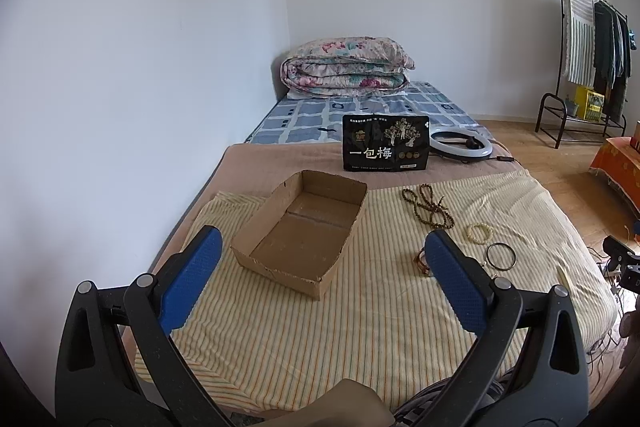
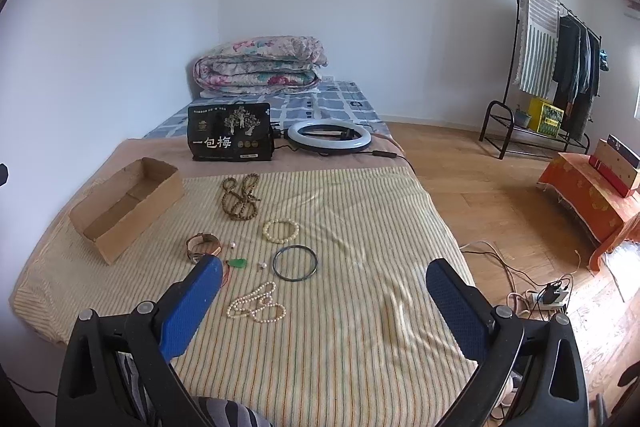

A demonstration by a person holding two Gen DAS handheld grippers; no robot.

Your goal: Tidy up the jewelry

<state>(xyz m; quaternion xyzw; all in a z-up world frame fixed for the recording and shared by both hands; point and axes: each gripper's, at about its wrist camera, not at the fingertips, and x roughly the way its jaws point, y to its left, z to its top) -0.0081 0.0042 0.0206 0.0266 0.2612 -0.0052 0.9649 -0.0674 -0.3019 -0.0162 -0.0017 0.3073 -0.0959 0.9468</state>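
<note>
Your left gripper (image 1: 323, 259) and right gripper (image 2: 323, 285), both with textured blue pads, stand spread wide and hold nothing above the ribbed, yellow-striped cloth (image 2: 360, 339). The shallow brown cardboard box (image 1: 300, 227) sits empty at the cloth's left. Right of it lie the dark wooden bead strand (image 2: 239, 195), cream bead bracelet (image 2: 281, 230), thin dark bangle (image 2: 295, 263), white pearl necklace (image 2: 258, 303), green pendant (image 2: 239, 263) and brown-strapped watch (image 2: 202, 246).

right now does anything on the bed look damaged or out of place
The cardboard box has a ragged, torn rim at its near corner. It holds no jewelry; the brown bead necklace, pearl strand and dark bangle lie loose on the striped sheet.
</note>
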